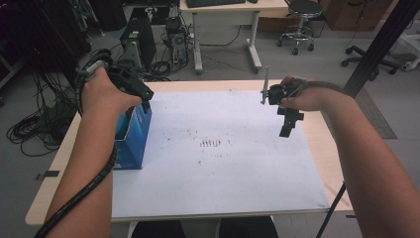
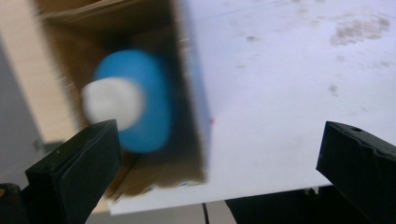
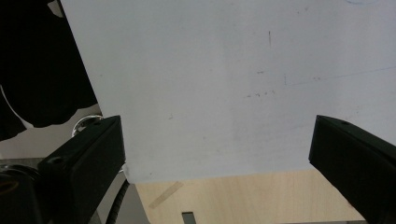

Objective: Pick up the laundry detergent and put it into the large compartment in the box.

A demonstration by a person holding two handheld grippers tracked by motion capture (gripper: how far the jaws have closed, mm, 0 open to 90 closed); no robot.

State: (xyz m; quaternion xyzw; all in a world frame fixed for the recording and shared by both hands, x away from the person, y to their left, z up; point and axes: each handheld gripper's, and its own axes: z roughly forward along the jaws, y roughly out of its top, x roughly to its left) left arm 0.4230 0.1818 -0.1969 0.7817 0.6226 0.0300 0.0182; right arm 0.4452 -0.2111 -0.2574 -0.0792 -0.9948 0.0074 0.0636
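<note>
High view: we see the blue box [image 1: 132,136] standing upright at the left edge of the white sheet [image 1: 223,148] on the table [image 1: 327,148], its open top facing up and its long side running from near to far. Our left gripper [image 1: 143,101] hangs just above the box's far end, and the right gripper [image 1: 288,124] hovers well apart over the right side of the sheet. In the left gripper view we look down into the brown cardboard inside, where a blue object with a white end [image 2: 133,100] lies blurred; we cannot tell its exact direction. The left jaws are spread wide with nothing between them. In the right gripper view the jaws also stand released and empty. We can read no writing on the box.
</note>
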